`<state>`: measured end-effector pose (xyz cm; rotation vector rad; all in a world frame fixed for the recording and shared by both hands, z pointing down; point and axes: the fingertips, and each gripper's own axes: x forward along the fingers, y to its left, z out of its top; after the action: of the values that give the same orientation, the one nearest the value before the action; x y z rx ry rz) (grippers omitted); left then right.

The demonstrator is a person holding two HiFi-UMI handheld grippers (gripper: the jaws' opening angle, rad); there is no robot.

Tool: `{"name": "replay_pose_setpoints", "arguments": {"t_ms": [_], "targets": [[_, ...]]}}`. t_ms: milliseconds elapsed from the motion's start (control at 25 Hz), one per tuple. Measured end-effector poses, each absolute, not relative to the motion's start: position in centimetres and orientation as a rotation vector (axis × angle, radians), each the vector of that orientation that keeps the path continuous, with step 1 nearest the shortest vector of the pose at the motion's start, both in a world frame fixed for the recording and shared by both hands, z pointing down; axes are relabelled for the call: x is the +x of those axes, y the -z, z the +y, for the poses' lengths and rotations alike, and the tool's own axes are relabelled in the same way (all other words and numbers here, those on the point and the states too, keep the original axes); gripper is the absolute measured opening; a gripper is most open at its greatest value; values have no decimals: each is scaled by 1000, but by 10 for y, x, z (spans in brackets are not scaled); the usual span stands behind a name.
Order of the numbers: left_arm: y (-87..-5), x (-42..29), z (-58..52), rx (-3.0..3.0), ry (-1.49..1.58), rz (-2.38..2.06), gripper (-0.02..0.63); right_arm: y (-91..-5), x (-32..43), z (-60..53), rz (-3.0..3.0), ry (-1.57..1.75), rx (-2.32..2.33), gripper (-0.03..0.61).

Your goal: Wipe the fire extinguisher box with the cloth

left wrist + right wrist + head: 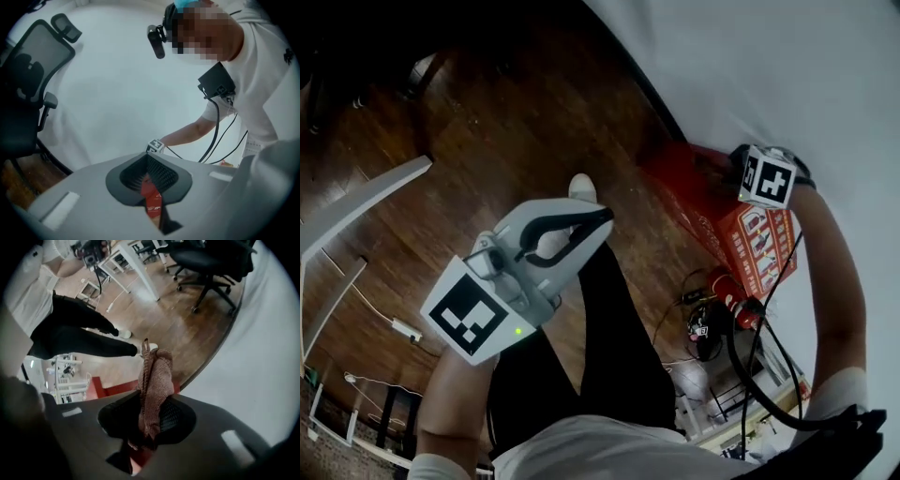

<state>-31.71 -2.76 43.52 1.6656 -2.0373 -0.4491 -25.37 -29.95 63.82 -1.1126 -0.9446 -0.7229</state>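
Note:
The red fire extinguisher box (761, 242) stands on the floor against the white wall, at the right of the head view. Above its top I see the right gripper's marker cube (767, 176); its jaws are hidden under it. In the right gripper view the right gripper (150, 423) is shut on a brown knitted cloth (155, 380) that sticks up from the jaws, with the red box (115, 389) just beyond. My left gripper (598, 221) hangs shut and empty over the person's legs, away from the box. The red box (151, 197) shows through its jaw gap.
A white wall (787, 75) runs along the right. Cables and a small red item (733, 292) lie by the box. A white table frame (356, 202) crosses the wooden floor at left. Office chairs (211, 263) stand farther off. The person's shoe (581, 187) is near the box.

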Motion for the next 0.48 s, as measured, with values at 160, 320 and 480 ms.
{"name": "replay_pose_setpoints", "arguments": {"t_ms": [160, 320, 480], "targets": [[-457, -332, -25, 1585, 487, -2076, -2, -705, -247, -307, -777, 733, -1122, 95], [-480, -344, -21, 1506, 531, -2080, -2, -762, -240, -327, -608, 740, -1030, 95], [-503, -344, -21, 1451, 544, -2076, -2, -823, -238, -333, -592, 737, -1011, 95]]}}
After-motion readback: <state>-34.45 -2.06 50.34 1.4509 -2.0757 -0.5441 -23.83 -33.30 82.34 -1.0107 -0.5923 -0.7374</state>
